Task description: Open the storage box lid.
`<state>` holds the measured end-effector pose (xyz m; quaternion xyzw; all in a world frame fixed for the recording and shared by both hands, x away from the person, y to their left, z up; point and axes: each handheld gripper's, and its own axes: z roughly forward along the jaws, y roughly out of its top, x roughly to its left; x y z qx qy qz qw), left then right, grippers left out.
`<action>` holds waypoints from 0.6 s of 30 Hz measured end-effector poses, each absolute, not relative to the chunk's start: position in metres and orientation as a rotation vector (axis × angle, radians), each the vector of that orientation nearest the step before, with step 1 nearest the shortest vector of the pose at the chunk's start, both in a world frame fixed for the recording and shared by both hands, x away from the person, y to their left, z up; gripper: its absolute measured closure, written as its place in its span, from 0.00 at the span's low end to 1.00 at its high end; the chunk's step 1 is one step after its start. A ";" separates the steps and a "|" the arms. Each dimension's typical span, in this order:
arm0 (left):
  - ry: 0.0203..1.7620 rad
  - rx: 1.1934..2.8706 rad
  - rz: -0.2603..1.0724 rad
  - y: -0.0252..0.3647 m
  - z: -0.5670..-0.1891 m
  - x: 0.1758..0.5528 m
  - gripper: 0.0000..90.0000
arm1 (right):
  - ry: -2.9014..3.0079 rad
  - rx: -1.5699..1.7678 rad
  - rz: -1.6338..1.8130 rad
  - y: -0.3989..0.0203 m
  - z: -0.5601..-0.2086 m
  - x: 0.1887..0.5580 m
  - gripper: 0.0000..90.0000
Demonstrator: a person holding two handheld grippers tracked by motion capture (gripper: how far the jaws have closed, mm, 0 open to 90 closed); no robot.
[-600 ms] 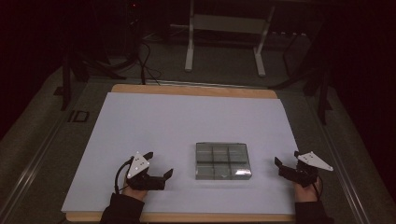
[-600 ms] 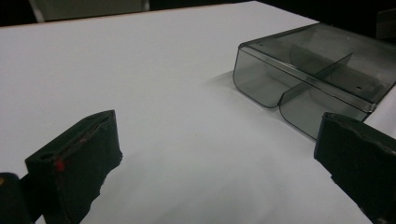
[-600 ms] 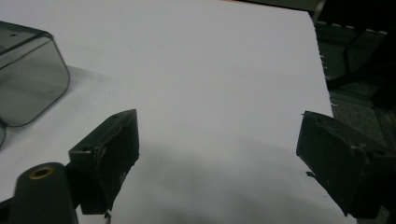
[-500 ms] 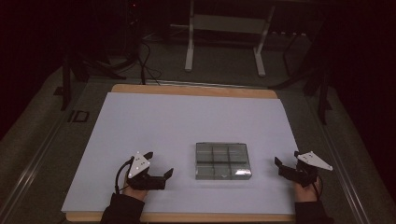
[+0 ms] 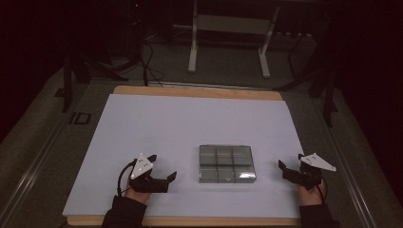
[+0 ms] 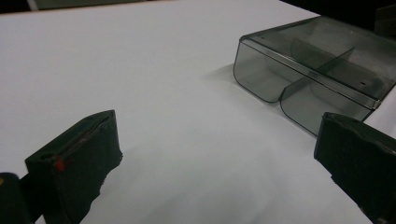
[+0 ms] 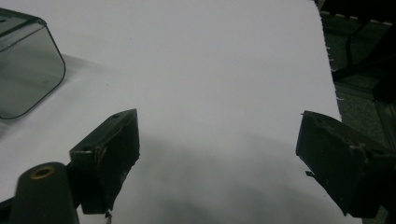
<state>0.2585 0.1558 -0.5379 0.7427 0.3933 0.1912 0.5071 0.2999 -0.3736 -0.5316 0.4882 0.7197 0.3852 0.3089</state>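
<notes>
At the near edge of the table (image 5: 142, 90), the left gripper (image 5: 167, 179) and right gripper (image 5: 284, 169) rest low with jaws spread wide, holding nothing, each turned inward, probably poised to reach. Between them on the white sheet (image 5: 190, 123) sits a clear divided box (image 5: 226, 163), apparently empty. Beyond, bare sheet.

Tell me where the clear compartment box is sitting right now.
In the high view, the clear compartment box sits on the white sheet near the table's front edge, between the left tool and the right tool, touching neither.
</notes>
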 end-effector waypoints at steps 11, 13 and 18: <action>0.904 1.861 0.324 0.155 -0.536 0.268 0.02 | 1.980 1.297 1.038 -0.373 -0.531 0.302 0.15; 0.900 1.863 0.308 0.156 -0.535 0.269 0.02 | 1.996 1.295 1.054 -0.373 -0.530 0.302 0.15; 0.879 1.888 0.297 0.153 -0.533 0.272 0.02 | 2.044 1.255 1.043 -0.368 -0.528 0.301 0.16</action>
